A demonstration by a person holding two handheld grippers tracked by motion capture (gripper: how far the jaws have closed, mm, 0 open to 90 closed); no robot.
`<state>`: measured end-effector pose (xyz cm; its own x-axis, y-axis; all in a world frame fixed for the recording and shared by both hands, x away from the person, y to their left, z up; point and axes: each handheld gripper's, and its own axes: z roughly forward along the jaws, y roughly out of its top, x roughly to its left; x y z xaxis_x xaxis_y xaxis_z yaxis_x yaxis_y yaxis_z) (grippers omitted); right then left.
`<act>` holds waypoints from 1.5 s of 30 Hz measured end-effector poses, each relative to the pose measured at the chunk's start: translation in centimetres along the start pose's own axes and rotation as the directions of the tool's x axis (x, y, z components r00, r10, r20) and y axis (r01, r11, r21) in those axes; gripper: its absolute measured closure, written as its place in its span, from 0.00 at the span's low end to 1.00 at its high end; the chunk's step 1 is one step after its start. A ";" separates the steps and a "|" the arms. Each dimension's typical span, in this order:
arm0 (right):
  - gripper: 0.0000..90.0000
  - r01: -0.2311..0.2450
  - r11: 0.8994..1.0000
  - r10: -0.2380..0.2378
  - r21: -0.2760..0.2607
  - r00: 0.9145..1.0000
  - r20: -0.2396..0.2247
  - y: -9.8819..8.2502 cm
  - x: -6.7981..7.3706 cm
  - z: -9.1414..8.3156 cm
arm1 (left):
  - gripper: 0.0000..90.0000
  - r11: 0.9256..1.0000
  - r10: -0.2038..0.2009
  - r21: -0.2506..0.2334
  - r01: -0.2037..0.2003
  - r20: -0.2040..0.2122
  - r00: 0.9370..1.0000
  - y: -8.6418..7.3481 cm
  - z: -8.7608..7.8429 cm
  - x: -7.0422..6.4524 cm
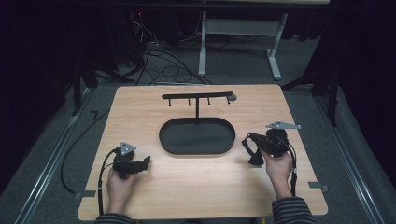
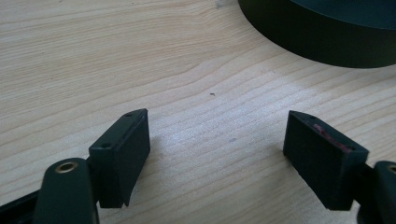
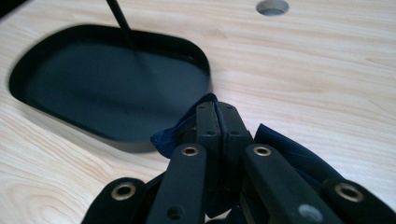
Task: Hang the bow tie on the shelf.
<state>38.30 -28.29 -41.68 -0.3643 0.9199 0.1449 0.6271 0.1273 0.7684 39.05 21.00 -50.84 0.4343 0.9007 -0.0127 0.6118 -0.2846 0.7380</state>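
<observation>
Dark blue strap (image 3: pixel 285 149) is clamped in the closed jaws of the right gripper (image 1: pixel 256 150), held above the wooden surface (image 1: pixel 196 186) just right of the black oval tray (image 1: pixel 197 136); its full shape is hidden. Left gripper (image 1: pixel 140 163) rests low, jaws wide apart and empty.

We see only part of the dark blue strap (image 3: pixel 285 149) in the right gripper view, most of it hidden behind the right gripper (image 3: pixel 216 114) whose jaws pinch it. The black tray (image 2: pixel 327 32) is cut off by the top and right edges in the left gripper view. The hooks (image 1: pixel 189 102) under the stand's crossbar (image 1: pixel 197 95) are too small for us to make out.
</observation>
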 end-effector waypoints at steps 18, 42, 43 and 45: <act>1.00 0.085 0.996 -0.085 -0.002 0.996 0.017 2.6 2.8 -0.5 | 0.26 1.000 -0.011 -0.001 0.011 -0.004 1.000 0.1 0.2 0.2; 1.00 0.149 0.985 -0.149 -0.089 0.989 0.006 4.2 4.5 -1.4 | 0.27 1.000 -0.011 0.000 0.011 -0.012 1.000 0.3 0.3 0.0; 1.00 0.148 0.985 -0.148 -0.093 0.989 0.002 4.3 4.6 -1.3 | 0.27 1.000 -0.012 -0.001 0.012 -0.012 1.000 0.3 0.3 0.0; 1.00 0.151 0.983 -0.152 -0.101 0.988 -0.007 4.6 4.8 -1.2 | 0.27 1.000 -0.012 0.000 0.012 -0.012 1.000 0.3 0.3 0.0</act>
<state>38.64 -23.77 -36.67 -0.4601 0.8873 0.0306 0.4920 0.2261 0.8407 39.40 20.87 -50.83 0.4194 0.9077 -0.0135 0.6166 -0.2739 0.7381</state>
